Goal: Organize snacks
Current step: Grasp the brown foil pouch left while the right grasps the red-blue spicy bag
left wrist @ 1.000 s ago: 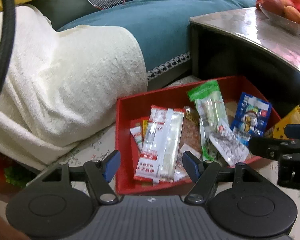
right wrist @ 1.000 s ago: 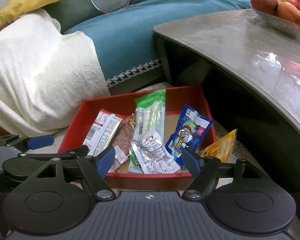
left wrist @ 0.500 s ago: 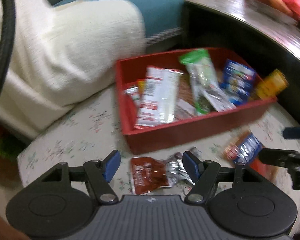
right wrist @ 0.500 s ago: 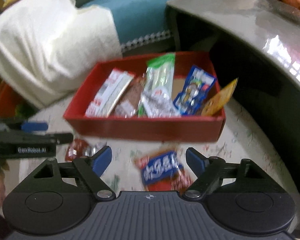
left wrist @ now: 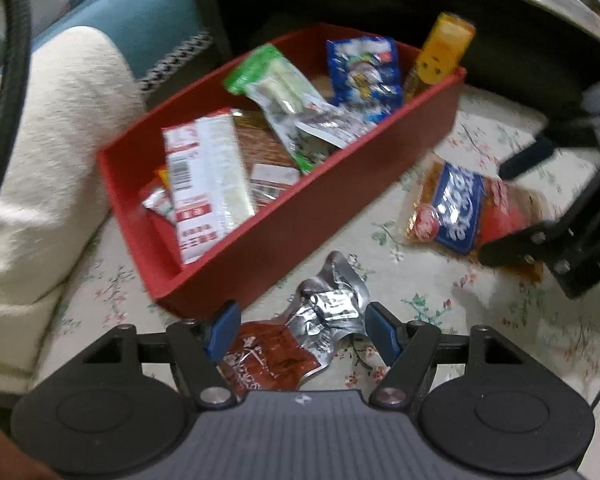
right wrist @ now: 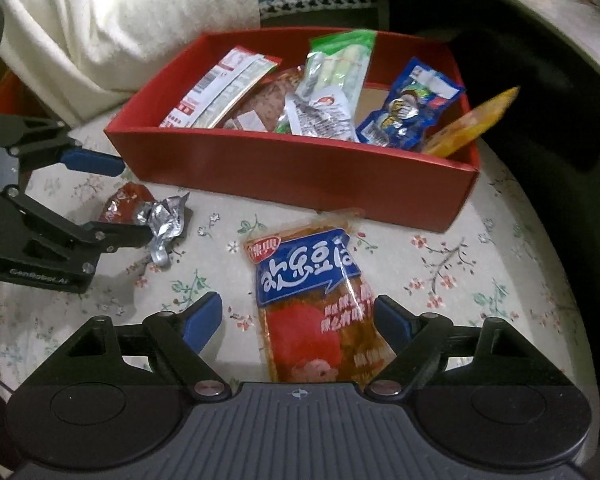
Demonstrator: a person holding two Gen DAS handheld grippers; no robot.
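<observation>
Left claw (left wrist: 300, 326) sits half open around a crinkly red-and-silver foil packet (left wrist: 300, 336), pads not squeezing it. Right claw (right wrist: 298, 318) has just been opening, wide jaws straddling a glossy orange pouch (right wrist: 312, 296) with a blue label, nothing gripped. Both lie flat on the floral cloth surface (right wrist: 480, 280), low in frame. Above them, mid-frame, a red cardboard box (right wrist: 300, 172) full of wrappers. Both claws tilt steeply down.
</observation>
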